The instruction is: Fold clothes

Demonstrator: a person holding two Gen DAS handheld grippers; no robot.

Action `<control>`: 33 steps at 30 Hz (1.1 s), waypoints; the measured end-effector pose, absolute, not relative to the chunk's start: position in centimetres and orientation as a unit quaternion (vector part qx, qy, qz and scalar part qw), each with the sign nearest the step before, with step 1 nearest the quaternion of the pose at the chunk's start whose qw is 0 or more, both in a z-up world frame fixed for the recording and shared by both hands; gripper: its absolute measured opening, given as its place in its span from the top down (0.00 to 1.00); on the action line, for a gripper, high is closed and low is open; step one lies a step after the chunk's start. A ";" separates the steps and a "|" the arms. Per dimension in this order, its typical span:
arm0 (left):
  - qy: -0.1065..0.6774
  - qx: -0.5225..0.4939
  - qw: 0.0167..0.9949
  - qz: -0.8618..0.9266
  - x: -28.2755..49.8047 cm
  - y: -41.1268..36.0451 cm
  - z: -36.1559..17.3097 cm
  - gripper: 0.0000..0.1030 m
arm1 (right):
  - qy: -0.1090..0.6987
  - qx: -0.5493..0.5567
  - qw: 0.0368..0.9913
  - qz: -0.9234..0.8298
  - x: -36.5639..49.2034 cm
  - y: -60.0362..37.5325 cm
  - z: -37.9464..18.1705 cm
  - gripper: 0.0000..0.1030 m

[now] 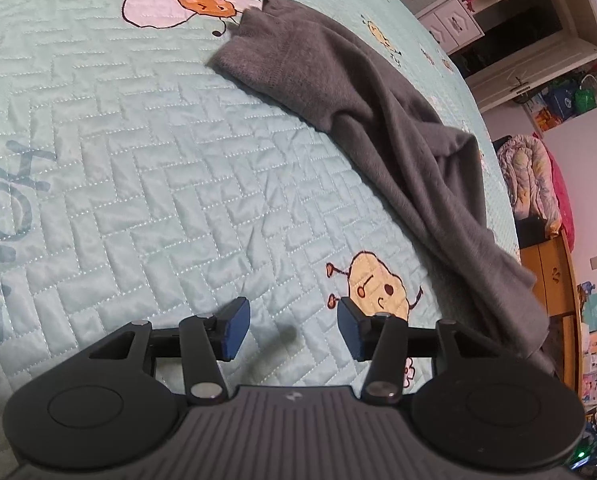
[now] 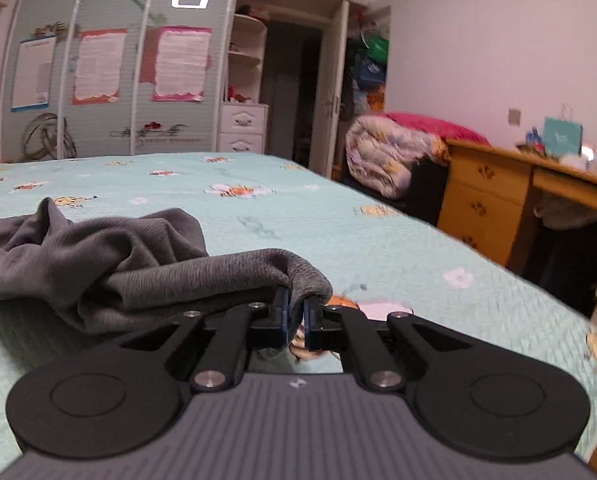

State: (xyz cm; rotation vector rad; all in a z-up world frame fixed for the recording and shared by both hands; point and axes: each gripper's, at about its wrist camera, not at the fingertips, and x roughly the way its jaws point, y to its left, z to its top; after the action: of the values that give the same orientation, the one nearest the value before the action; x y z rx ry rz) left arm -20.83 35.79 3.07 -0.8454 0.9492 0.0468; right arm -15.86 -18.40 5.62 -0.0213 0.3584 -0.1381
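A grey knitted garment (image 1: 362,120) lies stretched across the mint quilted bedspread (image 1: 138,160), running from the bee print at the top toward the lower right, where it lifts off the bed. My left gripper (image 1: 294,334) hovers open above bare quilt, to the left of the garment, with nothing between its blue pads. In the right wrist view my right gripper (image 2: 297,320) is shut on an edge of the grey garment (image 2: 138,264), whose cloth bunches up to the left and is raised a little off the bedspread (image 2: 378,240).
A wooden desk (image 2: 494,188) with drawers stands to the right of the bed, with a rolled duvet (image 2: 386,152) beside it. A wardrobe with sliding doors (image 2: 114,76) and open shelves fills the far wall beyond the bed.
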 end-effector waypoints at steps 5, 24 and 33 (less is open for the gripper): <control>0.423 -0.386 0.819 0.016 -19.5 36.2 4.0 0.47 | 0.235 0.076 0.968 -0.052 -16.0 -19.7 1.9 0.95; 0.307 -0.232 0.913 0.138 -7.3 39.8 6.0 0.37 | 0.239 0.205 0.949 -0.018 -16.5 -21.4 -1.7 0.93; 0.332 -0.248 0.901 0.128 -2.4 42.6 3.3 0.28 | 0.243 0.200 0.949 -0.020 -16.4 -21.3 -1.8 0.92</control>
State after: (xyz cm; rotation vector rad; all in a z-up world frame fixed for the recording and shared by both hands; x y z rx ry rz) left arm -2.36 42.61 3.35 -0.5131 0.6875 0.2644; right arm -16.44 -21.25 -1.75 0.4067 0.4936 -0.0397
